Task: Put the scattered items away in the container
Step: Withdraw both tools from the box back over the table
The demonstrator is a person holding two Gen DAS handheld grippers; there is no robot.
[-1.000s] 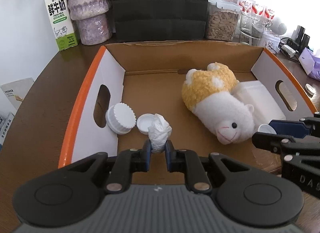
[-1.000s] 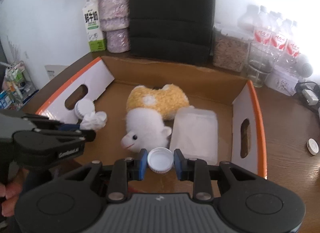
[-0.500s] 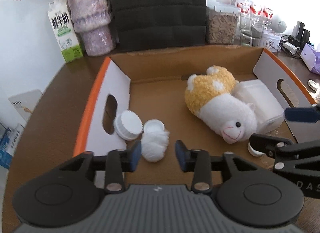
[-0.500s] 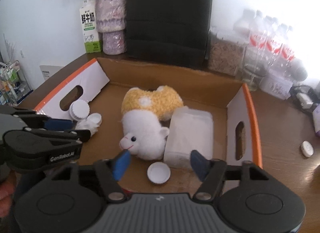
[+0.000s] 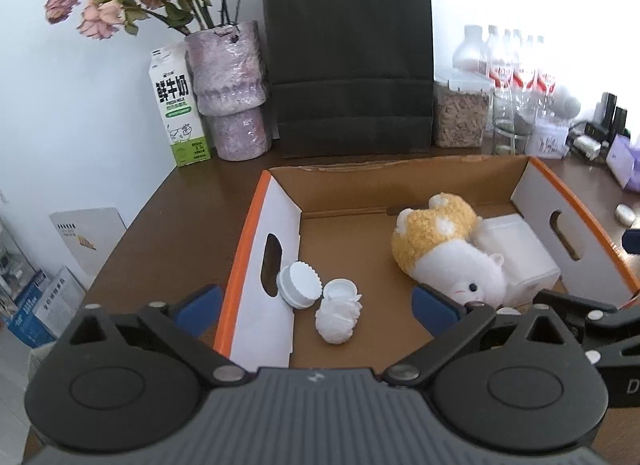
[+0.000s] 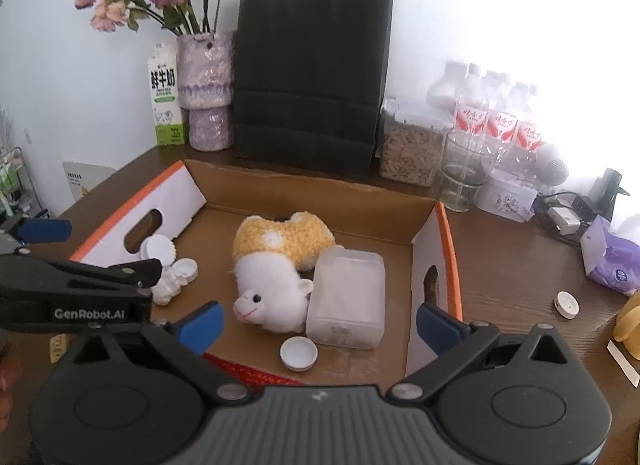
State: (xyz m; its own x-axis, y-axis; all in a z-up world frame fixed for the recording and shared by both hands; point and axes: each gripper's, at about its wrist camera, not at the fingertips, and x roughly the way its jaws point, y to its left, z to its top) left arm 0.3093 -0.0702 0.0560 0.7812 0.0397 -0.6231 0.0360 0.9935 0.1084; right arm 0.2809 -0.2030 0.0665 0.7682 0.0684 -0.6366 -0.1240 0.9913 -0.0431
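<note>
An open cardboard box [image 5: 400,181] [image 6: 312,193] with orange-edged white flaps holds the tidied items. A crumpled white tissue [image 5: 338,321] [image 6: 170,285] lies on its floor beside a ribbed white lid [image 5: 300,283] and a small white cap [image 5: 340,290]. A yellow-and-white plush sheep [image 5: 444,257] [image 6: 276,265] rests against a translucent plastic box [image 6: 346,297]. Another white cap [image 6: 298,353] lies near the front edge. My left gripper [image 5: 316,307] hangs above the tissue, jaws opening wide, nothing between them. My right gripper [image 6: 318,323] hangs above that cap, jaws opening wide and empty.
Behind the box stand a black paper bag [image 5: 348,49], a vase of dried flowers [image 5: 228,93], a milk carton [image 5: 178,105], a grain jar [image 6: 412,145], a glass [image 6: 466,173] and water bottles [image 6: 496,113]. On the right lie a tissue pack [image 6: 612,261] and a small white disc [image 6: 566,304].
Both grippers let go: the left dropped the tissue, the right dropped the white cap, both now lying in the box. Both jaws spread wide and both grippers rose and pulled back.
</note>
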